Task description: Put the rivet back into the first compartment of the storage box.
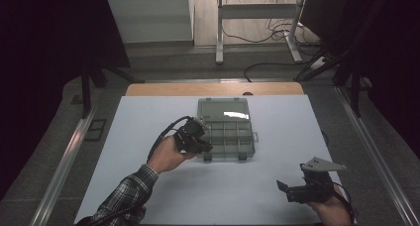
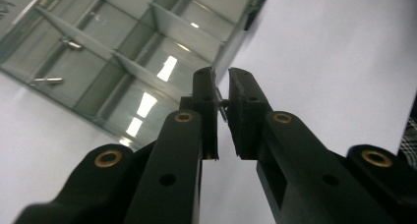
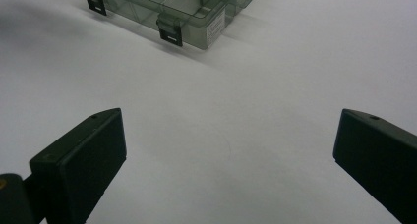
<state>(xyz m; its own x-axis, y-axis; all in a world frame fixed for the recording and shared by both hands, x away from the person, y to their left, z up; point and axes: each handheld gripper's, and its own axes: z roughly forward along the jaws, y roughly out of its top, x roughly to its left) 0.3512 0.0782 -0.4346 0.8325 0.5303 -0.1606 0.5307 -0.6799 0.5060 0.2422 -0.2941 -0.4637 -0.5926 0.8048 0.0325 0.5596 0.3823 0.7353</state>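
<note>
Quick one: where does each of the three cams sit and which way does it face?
High view: above the person's side, looking forward and down at the table; forearms, left gripper, right gripper.
Left gripper view: along jaws shut on a small screw, down into the organizer box.
Right gripper view: along open jaws across the table.
All three share the box.

The small metal part point(image 2: 221, 105) pinched between the jaws of the left claw point(image 2: 222, 86) is too small to be identified. The organiser box point(image 1: 227, 129) is partly covered at its near left corner by that claw in the high view and is cut off by the top edge in both gripper views. The tiny items point(image 2: 49, 79) in its compartments cannot be made out
</note>
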